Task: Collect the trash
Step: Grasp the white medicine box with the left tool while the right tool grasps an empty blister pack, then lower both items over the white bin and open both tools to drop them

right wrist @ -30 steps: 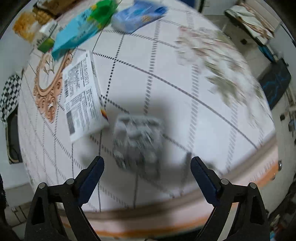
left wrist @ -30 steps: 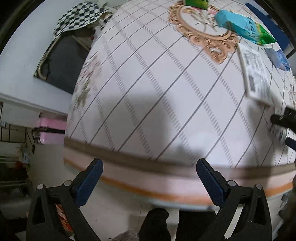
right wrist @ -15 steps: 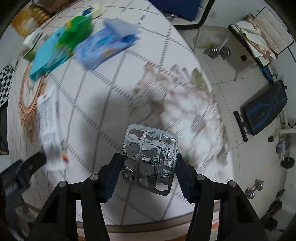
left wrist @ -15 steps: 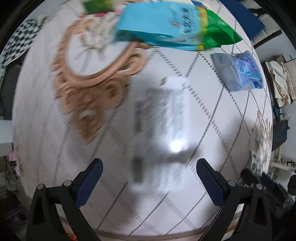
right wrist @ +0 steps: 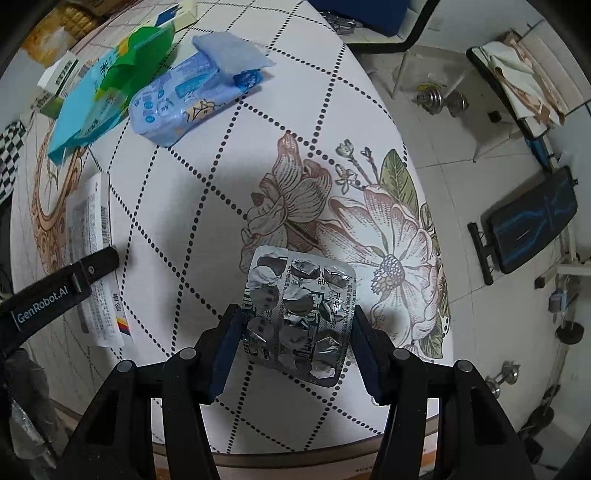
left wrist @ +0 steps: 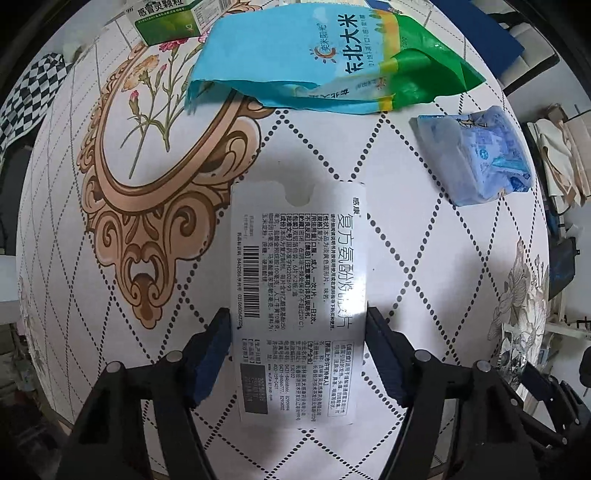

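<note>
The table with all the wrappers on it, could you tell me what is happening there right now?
A person is clearing trash off the patterned table with a handheld gripper in each hand. The right gripper is shut on a used silver blister pack, held over the flower print. The left gripper is closing around a flat white medicine box that lies on the table, its pads at the box's long edges. A blue-green rice bag, a blue tissue pack and a green box lie uncollected.

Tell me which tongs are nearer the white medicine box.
Left. The left tongs straddle the white medicine box, closing with their pads at its long edges. The right tongs sit apart from it, gripping the foil blister pack.
</note>
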`<state>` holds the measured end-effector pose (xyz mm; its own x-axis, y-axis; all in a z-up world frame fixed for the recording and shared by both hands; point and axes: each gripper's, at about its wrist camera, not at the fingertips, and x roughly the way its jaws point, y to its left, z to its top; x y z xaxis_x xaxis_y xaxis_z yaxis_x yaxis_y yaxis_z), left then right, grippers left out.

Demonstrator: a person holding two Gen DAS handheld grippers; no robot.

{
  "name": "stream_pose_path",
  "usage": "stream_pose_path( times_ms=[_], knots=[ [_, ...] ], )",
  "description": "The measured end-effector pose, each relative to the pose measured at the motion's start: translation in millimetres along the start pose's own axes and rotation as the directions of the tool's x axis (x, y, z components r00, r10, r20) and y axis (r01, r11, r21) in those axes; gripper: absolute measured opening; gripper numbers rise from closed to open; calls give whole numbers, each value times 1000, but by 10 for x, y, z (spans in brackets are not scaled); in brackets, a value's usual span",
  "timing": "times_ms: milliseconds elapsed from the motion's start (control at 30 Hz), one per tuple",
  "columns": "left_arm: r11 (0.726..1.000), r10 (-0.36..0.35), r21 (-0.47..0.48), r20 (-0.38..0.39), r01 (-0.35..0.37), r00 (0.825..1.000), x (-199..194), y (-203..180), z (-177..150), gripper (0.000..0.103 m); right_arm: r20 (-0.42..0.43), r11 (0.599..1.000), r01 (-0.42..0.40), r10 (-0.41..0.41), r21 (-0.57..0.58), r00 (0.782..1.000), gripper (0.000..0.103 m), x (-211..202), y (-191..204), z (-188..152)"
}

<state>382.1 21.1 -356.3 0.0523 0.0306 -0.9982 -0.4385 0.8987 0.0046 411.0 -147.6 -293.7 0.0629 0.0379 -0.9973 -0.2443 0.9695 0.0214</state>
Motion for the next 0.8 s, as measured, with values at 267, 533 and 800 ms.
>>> stream_pose_path(
  times_ms=[267, 533, 800],
  knots=[
    [1000, 22, 4, 67, -22, 998, -346, 50, -585, 69, 52, 1000, -11, 10, 15, 999, 59, -107, 46, -187],
    [1000, -16, 12, 164, 14, 986, -978, 374, -1511, 69, 126, 998, -40, 47, -53, 991, 59, -472, 240, -717],
    [998, -62, 31, 288, 55, 956, -1497, 960, -2229, 69, 212, 987, -73, 103, -143, 972, 59, -1005, 558, -1712]
  ],
)
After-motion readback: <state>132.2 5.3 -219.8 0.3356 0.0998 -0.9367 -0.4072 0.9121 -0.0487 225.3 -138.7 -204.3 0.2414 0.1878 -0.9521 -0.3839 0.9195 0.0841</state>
